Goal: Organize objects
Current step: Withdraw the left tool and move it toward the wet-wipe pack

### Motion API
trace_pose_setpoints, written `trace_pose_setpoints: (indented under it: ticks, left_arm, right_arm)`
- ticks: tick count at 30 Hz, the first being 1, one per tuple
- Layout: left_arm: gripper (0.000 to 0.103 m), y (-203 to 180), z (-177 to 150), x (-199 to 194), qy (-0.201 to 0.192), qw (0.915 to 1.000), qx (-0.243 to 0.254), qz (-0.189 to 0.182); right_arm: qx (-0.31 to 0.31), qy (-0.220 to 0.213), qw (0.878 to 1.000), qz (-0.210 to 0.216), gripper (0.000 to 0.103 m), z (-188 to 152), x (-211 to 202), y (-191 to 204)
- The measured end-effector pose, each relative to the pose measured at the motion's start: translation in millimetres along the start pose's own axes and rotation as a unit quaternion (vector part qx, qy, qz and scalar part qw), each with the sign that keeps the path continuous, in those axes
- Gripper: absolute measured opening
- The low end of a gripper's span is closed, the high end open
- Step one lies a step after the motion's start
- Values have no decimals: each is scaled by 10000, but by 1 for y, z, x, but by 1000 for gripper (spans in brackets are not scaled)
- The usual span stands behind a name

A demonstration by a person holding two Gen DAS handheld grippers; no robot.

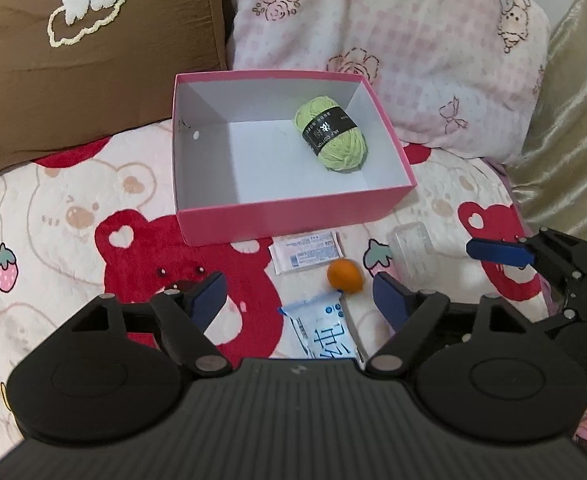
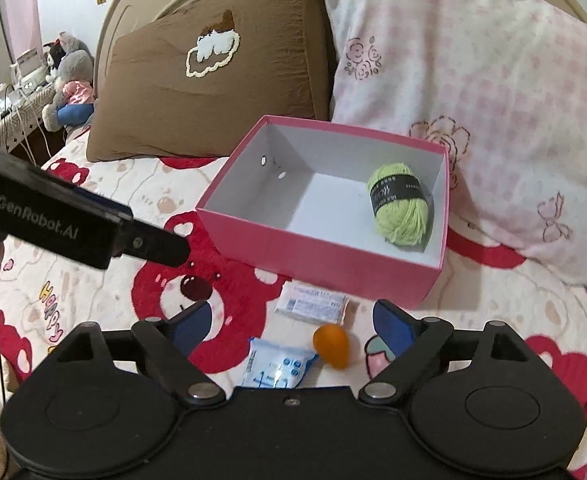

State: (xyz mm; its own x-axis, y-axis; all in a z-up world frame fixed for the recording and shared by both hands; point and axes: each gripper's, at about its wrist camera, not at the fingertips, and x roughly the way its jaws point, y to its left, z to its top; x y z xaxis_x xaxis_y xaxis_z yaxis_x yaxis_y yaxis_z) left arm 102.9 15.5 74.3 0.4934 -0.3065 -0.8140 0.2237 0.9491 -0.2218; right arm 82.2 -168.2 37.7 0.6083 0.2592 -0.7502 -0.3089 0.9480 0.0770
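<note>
A pink box (image 1: 293,216) with a white inside stands on the bed, and a green yarn ball (image 1: 331,134) lies in its right half. In front of the box lie a white sachet (image 1: 307,252), a small orange fruit (image 1: 345,276) and a blue-and-white packet (image 1: 321,332). My left gripper (image 1: 299,296) hangs open above the packet and the fruit, holding nothing. My right gripper (image 2: 291,320) is open too, over the same fruit (image 2: 332,344) and packet (image 2: 277,368), and holds nothing. The box (image 2: 313,260) and yarn (image 2: 401,210) lie beyond it.
A clear plastic case (image 1: 411,250) lies right of the fruit. A brown pillow (image 1: 81,60) and a pink floral pillow (image 1: 393,40) lean behind the box. The other gripper's arm (image 2: 85,220) crosses the left of the right wrist view. Plush toys (image 2: 71,80) sit at far left.
</note>
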Motion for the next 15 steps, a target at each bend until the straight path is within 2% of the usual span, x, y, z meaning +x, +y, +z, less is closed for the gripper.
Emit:
trace_pose_setpoints:
  ticks: [9,15]
  left_arm:
    - [90,4,-41,3,138,9997,137,-138]
    - [93,26,-65,0,112,9996,-181,-211]
  right_arm:
    - [-203,60,9997,138,90,-32,-13,17]
    - [-310,30,9989,355,90,-48,-12,34]
